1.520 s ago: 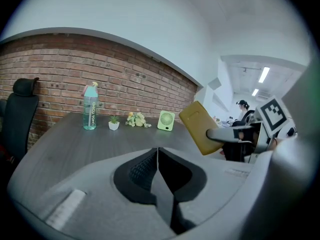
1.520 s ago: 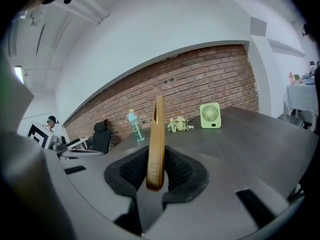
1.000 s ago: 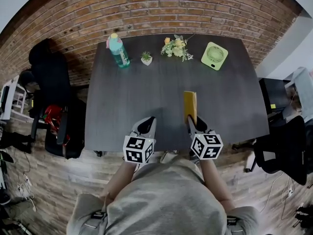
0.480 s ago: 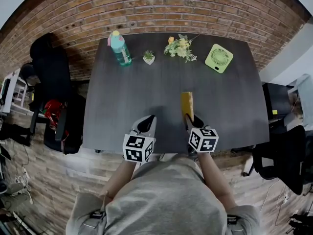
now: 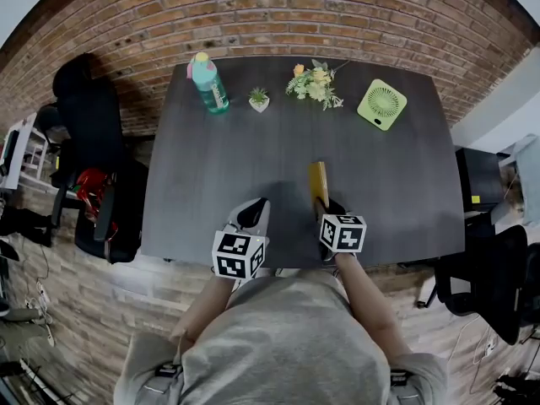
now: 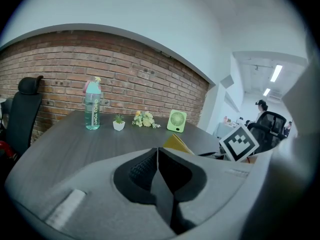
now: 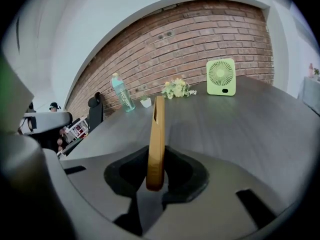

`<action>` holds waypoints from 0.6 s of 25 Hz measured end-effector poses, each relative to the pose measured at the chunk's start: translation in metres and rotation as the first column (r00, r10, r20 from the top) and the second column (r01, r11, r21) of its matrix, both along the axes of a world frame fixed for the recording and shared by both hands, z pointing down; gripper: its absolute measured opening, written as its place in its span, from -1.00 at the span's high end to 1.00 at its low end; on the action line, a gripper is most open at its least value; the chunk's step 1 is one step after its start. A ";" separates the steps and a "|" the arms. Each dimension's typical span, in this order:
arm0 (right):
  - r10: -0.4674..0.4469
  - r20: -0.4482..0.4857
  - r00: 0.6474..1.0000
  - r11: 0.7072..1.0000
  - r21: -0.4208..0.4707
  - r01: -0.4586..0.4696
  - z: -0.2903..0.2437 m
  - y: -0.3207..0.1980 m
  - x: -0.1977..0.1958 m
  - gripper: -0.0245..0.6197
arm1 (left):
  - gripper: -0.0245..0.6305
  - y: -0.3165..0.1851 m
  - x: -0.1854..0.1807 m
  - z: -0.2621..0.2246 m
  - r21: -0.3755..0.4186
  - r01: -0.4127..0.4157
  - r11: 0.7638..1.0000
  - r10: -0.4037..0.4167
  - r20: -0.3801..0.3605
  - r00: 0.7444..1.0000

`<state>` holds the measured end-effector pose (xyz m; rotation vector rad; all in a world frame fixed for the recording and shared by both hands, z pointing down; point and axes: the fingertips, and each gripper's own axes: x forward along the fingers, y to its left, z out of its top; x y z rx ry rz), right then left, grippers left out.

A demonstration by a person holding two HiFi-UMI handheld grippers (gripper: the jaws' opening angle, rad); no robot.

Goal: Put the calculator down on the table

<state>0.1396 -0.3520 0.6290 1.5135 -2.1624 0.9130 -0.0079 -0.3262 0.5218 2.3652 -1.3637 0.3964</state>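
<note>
The right hand-held gripper [image 5: 326, 207] is clamped on the yellow calculator [image 5: 318, 180]. The calculator stands on edge between the jaws, over the near part of the dark counter [image 5: 211, 167]. To set it down well, I'd lower it until its far edge touches, tip it flat, and only then let the jaws part. The left hand-held gripper [image 5: 251, 216] has its jaws together and empty, by the front edge. A bottle [image 5: 207, 83], potted plant [image 5: 259, 100], flowers [image 5: 314, 83] and green fan [image 5: 381, 105] line the far side, under a brick wall [image 5: 253, 15].
</note>
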 end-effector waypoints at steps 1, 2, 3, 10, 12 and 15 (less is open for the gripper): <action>0.000 -0.007 1.000 1.000 -0.008 0.000 0.003 -0.001 0.000 0.66 | 0.86 0.000 0.000 0.000 -0.001 0.000 1.000 0.000 0.000 1.000; -0.001 -0.013 1.000 1.000 -0.015 0.000 0.006 -0.002 0.000 0.66 | 0.86 0.000 0.000 0.001 -0.002 0.001 1.000 -0.001 0.001 1.000; -0.002 -0.018 1.000 1.000 -0.021 0.001 0.008 -0.003 -0.001 0.66 | 0.86 0.000 0.000 0.001 -0.003 0.001 1.000 -0.001 0.001 1.000; 0.004 -0.021 1.000 0.999 -0.051 -0.005 0.018 -0.011 -0.003 0.66 | 0.86 -0.001 0.002 0.004 -0.011 0.000 1.000 0.000 0.004 1.000; 0.005 -0.018 1.000 0.999 -0.053 -0.005 0.019 -0.012 -0.003 0.66 | 0.86 -0.001 0.004 0.004 -0.009 0.000 1.000 0.000 0.003 1.000; 0.003 -0.012 1.000 0.998 -0.059 -0.003 0.021 -0.013 -0.003 0.65 | 0.86 -0.002 0.007 0.004 -0.009 -0.004 1.000 0.004 0.001 1.000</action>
